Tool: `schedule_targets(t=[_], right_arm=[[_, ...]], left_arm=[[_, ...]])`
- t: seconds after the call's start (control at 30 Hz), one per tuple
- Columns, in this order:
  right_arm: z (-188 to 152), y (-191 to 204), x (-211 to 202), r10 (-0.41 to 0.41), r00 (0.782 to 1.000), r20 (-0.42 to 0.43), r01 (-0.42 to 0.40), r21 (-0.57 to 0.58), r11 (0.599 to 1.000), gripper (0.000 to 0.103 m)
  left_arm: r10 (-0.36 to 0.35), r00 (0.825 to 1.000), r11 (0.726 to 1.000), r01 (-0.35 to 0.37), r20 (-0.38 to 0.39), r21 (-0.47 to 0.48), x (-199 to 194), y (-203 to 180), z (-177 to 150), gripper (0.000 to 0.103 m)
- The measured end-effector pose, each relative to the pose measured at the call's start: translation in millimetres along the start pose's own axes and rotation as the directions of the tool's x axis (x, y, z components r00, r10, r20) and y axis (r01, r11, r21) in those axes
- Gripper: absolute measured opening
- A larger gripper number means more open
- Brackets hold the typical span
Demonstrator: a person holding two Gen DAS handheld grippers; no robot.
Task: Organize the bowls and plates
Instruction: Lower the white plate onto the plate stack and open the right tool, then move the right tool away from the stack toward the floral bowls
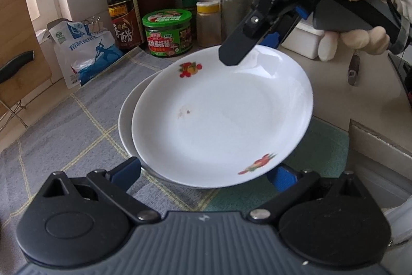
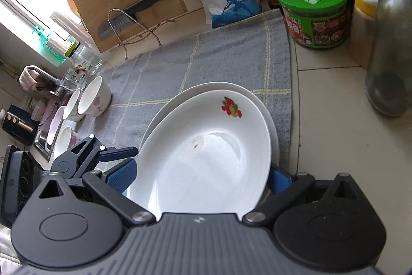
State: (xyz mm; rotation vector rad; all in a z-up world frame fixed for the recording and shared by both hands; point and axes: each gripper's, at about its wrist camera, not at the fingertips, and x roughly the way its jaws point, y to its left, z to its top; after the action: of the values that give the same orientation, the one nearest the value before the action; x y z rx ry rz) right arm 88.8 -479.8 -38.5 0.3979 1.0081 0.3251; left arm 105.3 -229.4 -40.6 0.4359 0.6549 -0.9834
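A white plate with fruit decals lies tilted and off-centre on a second white plate on the grey cloth. My right gripper is open, straddling the top plate's far rim with one finger over the inside and the blue pad behind the rim. My left gripper is open at the near rim, its pads wide apart on either side. Several white bowls with pink flowers stand at the cloth's left end by the sink.
A grey checked cloth covers the counter, with a green mat to its right. Behind stand a vinegar bottle, a green-lidded jar, a salt bag and spice bottles. A cutting board and knife lean at the back. A gloved hand holds the right gripper.
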Motion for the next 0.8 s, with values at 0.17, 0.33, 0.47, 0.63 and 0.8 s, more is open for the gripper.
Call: schedule_targets(t=[0.17,0.33,0.47,0.63,0.8], right_arm=[[-4,6,-1,-0.066,0.998,-0.013,0.066,-0.01,0.998,0.103],[-9,12,1,-0.117,0.993,-0.022,0.116,-0.04,0.992,0.103],[-11,13,0,-0.137,0.99,-0.014,0.136,-0.055,0.989,0.103],[-11,24,-3,-0.191,0.982,0.008,0.191,-0.119,0.974,0.103],[-13,41,-3,-0.264,0.963,0.054,0.269,-0.227,0.936,0.103]], left_arm=[[-0.003,1.0,1.0,0.003,0.003,0.001,0,1,0,0.103],[-0.008,1.0,1.0,0.008,0.009,-0.006,-1,1,-1,0.103],[-0.005,1.0,1.0,0.005,0.011,-0.012,-2,1,-1,0.103],[-0.009,1.0,0.999,0.009,0.013,-0.034,-3,3,-2,0.102],[0.005,1.0,0.999,-0.004,0.026,-0.039,-5,0,-1,0.102]])
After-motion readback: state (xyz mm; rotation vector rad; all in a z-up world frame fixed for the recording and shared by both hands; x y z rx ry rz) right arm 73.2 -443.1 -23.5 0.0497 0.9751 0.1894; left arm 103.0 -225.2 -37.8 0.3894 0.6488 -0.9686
